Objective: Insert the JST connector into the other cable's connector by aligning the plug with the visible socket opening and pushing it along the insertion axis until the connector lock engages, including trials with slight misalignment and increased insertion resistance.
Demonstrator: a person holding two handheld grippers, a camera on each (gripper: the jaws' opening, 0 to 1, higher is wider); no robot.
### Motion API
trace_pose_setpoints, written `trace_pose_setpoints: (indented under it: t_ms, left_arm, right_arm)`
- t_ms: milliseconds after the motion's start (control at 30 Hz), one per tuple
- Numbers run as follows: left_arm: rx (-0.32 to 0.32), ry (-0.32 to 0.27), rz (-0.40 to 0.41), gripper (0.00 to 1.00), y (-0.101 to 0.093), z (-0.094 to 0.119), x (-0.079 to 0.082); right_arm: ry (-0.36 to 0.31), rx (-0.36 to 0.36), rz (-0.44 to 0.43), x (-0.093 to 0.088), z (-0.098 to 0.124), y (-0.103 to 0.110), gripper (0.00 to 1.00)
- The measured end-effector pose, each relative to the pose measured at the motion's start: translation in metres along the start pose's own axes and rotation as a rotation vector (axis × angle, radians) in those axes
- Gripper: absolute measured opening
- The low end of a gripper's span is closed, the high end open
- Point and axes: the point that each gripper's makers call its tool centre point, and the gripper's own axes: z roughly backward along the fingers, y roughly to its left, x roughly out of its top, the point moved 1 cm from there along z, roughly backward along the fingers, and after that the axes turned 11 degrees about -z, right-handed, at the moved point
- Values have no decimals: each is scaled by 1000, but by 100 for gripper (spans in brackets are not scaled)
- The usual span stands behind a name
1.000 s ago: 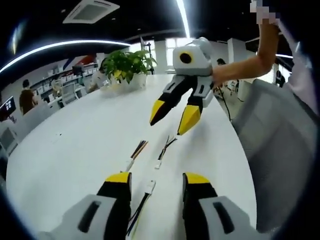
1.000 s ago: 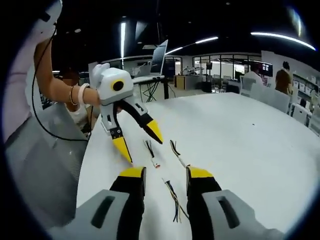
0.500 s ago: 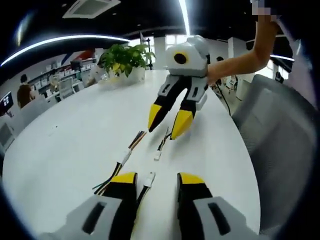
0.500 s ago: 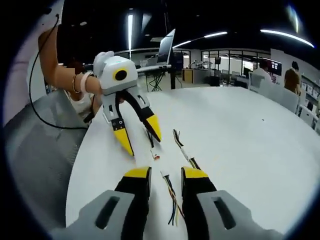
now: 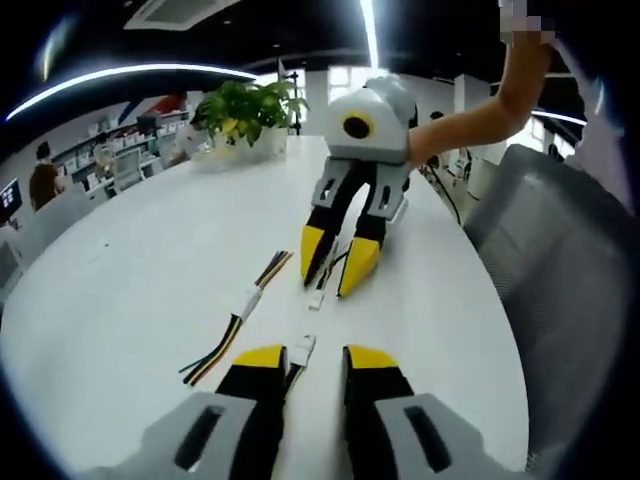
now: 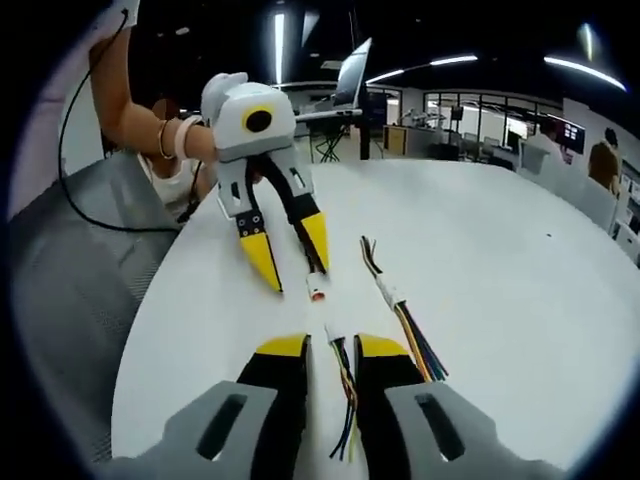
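Observation:
Three short cables lie on the white table (image 5: 130, 270). My left gripper (image 5: 315, 358) is open, its yellow-tipped jaws straddling a white JST connector (image 5: 300, 350) whose wires run back under the gripper. My right gripper (image 5: 335, 258) reaches in from the top, open, its tips on either side of a second cable with a small white connector (image 5: 316, 298). In the right gripper view my right gripper (image 6: 332, 348) straddles that connector (image 6: 333, 335), and my left gripper (image 6: 290, 252) stands over the other connector (image 6: 317, 290). A third cable (image 5: 243, 306) with coloured wires lies alongside.
A potted plant (image 5: 250, 110) stands at the table's far end. A grey mesh chair (image 5: 560, 290) sits beside the table edge, the same chair (image 6: 70, 290) at the left in the right gripper view. A laptop (image 6: 352, 72) and desks are far behind.
Both grippers have come down closer to the table and to each other. Both pairs of jaws have narrowed around their cables. The cables lie where they were.

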Motion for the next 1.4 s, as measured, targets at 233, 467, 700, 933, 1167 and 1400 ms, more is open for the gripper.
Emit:
trace_pose_setpoints:
  t_ms: [233, 467, 700, 933, 1167, 1400]
  left_arm:
    - [7, -5, -27, 10, 5, 1, 0]
    - [-11, 17, -65, 7, 0, -1, -5]
    - [-12, 11, -84, 7, 3, -2, -4]
    - [-19, 4, -102, 0, 2, -3, -3]
    - [-27, -3, -78, 0, 2, -2, -4]
    - [-32, 19, -107, 0, 2, -2, -5]
  right_arm:
    - [12, 9, 75, -1, -4, 2, 12]
    - [14, 5, 84, -2, -4, 2, 9]
    - [11, 7, 88, -1, -3, 1, 5]
    - [10, 9, 92, 0, -1, 0, 4]
    - [19, 16, 74, 0, -2, 1, 4]
    - [36, 20, 50, -1, -1, 1, 3]
